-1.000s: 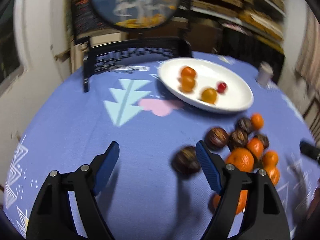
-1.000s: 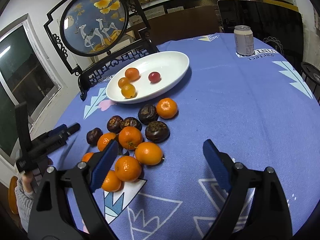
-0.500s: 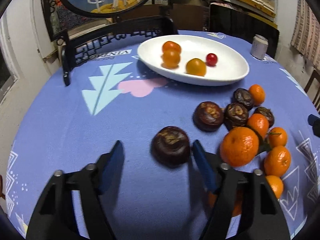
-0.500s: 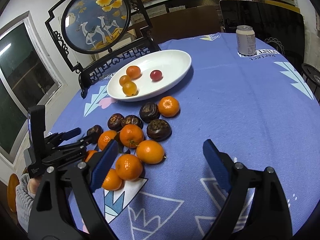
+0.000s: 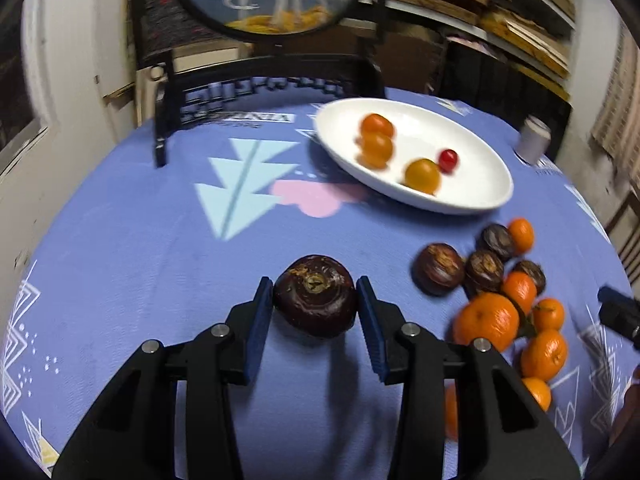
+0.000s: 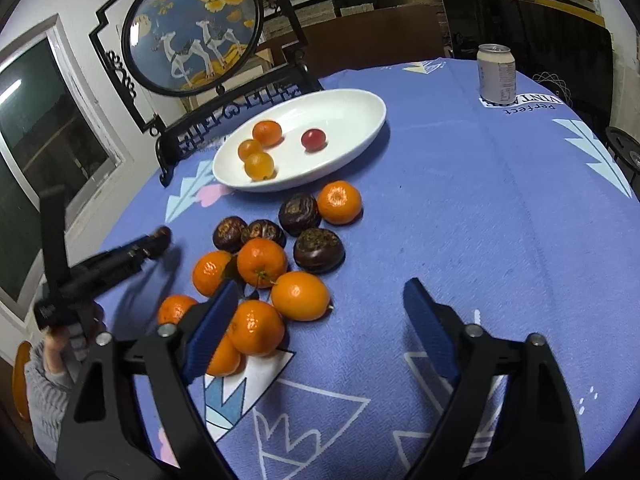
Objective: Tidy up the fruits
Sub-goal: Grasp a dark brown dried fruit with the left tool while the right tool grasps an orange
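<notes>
The left gripper was closing its jaws on a dark brown fruit lying nearer than the white plate, while the right gripper, closing but spread, held nothing.

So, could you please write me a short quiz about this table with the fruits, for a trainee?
1. True or false: the plate holds four fruits.
2. What sits between the fingers of the left tool? A) an orange B) a dark fruit C) a can
3. How many dark fruits lie in the pile on the cloth?

Key
1. True: three orange ones and a red one.
2. B. The jaws are closing, with the pads at the fruit's two sides.
3. Four.
</notes>
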The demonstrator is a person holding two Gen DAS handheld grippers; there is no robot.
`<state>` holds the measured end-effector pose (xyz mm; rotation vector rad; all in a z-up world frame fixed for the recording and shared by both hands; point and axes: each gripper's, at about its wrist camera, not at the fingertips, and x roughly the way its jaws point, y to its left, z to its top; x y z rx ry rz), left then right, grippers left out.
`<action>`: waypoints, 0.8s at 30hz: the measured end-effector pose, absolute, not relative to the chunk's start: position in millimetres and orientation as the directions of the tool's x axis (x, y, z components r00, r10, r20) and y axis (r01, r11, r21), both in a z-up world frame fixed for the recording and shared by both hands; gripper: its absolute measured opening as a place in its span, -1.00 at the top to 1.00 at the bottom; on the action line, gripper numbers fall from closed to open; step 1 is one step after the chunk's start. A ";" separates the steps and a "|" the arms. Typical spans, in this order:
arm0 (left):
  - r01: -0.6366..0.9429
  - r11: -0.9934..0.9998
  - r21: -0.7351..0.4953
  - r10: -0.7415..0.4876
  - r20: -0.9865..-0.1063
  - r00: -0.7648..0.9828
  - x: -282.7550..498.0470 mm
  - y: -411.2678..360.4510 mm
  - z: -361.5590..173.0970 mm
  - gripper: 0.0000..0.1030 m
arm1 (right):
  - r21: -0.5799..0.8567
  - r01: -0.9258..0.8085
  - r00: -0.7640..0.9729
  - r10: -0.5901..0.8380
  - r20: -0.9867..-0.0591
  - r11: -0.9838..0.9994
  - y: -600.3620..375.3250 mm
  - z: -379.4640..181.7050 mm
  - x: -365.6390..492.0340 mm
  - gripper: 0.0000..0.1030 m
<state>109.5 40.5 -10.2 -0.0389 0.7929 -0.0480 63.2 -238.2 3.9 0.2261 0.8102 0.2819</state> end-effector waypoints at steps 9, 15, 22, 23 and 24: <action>0.065 0.997 -0.036 -0.071 -0.714 0.696 108.5 30.1 -12.0 0.17 | 0.266 -0.199 0.608 0.332 -0.722 0.943 -217.2 -12.6 73.4 -0.06; 0.072 0.997 -0.036 -0.076 -0.727 0.682 110.2 28.9 -16.3 0.17 | 0.335 -0.195 0.580 0.384 -0.719 0.922 -220.7 -17.4 83.1 -0.05; 0.082 0.996 -0.028 -0.076 -0.738 0.671 111.2 25.9 -19.9 0.17 | 0.578 -0.122 0.470 0.560 -0.682 0.807 -248.6 -34.9 96.3 0.34; 0.083 0.996 -0.029 -0.077 -0.739 0.669 111.4 25.7 -20.2 0.17 | 0.580 -0.120 0.470 0.561 -0.682 0.806 -248.4 -34.7 96.4 0.34; 0.084 0.996 -0.028 -0.077 -0.740 0.668 111.4 25.3 -20.4 0.17 | 0.572 -0.121 0.475 0.554 -0.684 0.811 -246.6 -33.8 96.7 0.33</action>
